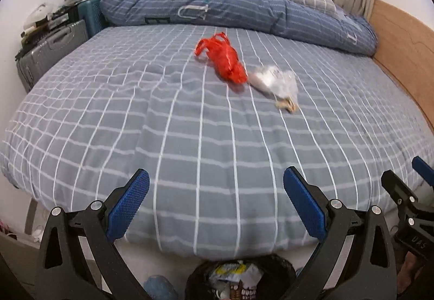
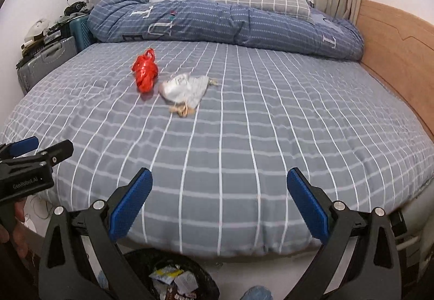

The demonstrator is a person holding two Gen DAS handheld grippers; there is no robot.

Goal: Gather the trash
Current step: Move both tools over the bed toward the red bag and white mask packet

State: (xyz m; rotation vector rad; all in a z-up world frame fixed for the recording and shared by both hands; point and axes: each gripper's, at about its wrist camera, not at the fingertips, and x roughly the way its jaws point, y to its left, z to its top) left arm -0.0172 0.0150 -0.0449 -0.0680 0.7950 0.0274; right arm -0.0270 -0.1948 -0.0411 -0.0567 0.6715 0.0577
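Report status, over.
Left gripper and right gripper open, empty. Red bag, clear bag on bed. Bin below. Path clear.

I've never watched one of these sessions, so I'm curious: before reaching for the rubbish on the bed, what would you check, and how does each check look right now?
1. Left tool open and empty: ok.
2. Right tool open and empty: ok.
3. Trash in plain sight: ok. The red bag and clear bag lie on the bed, side by side, with nothing on top of them.
4. Scraps by the clear bag's near edge loose or inside it: cannot tell.
5. Path clear: ok, only bare sheet lies between tools and trash.
6. Bin ready: ok, it stands open on the floor at the bed's near edge, partly filled.
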